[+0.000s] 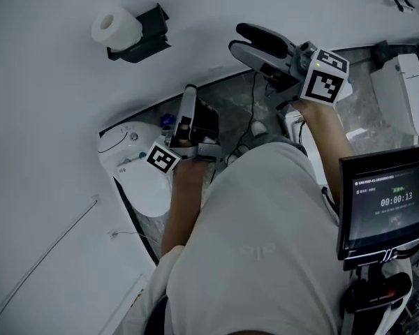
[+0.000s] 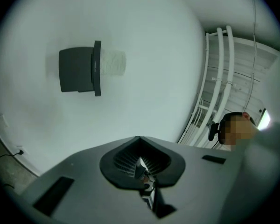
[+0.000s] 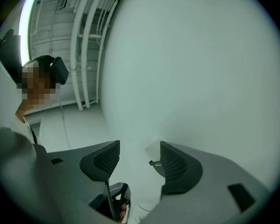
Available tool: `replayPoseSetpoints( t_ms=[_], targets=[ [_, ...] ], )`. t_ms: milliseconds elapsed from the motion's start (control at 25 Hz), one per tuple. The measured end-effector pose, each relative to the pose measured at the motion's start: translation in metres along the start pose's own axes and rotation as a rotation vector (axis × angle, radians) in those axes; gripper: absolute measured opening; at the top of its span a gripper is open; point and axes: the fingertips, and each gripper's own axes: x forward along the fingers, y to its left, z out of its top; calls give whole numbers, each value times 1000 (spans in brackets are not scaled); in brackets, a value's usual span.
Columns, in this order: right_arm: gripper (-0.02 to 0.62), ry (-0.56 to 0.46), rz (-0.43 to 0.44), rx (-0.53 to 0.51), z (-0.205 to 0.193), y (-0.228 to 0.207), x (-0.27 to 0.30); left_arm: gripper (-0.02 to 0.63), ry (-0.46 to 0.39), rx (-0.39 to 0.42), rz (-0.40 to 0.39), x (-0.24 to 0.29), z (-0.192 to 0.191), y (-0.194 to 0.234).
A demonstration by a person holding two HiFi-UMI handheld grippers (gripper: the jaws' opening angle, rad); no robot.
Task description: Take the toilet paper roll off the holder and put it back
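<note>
Toilet paper roll (image 1: 115, 25) sits on the black wall holder (image 1: 145, 35), well apart from both grippers, ahead and to the left of the left gripper's fingertips. White toilet (image 1: 136, 180) lies behind those fingertips, beside the marker cube. Left gripper (image 1: 189, 95): jaws clenched together, empty; in its own view the roll (image 2: 114, 63) and holder (image 2: 78, 70) stand above the closed tips. Right gripper (image 1: 241, 40): jaws released, spread apart, only bare wall (image 3: 191, 69) between the pads (image 3: 175, 161). A screen (image 1: 390, 204) sits rightmost, behind the right gripper.

White toilet paper roll (image 1: 116, 26) mounted sideways on black wall holder (image 1: 144, 33), untouched.
</note>
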Motion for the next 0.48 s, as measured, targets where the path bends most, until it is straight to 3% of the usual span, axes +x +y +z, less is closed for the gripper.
replayPoseSetpoints(
  t_ms=[480],
  targets=[
    [278,-179,36,134,-3,-6,-6,5,-17,20,-83,29,3,-7]
  ],
)
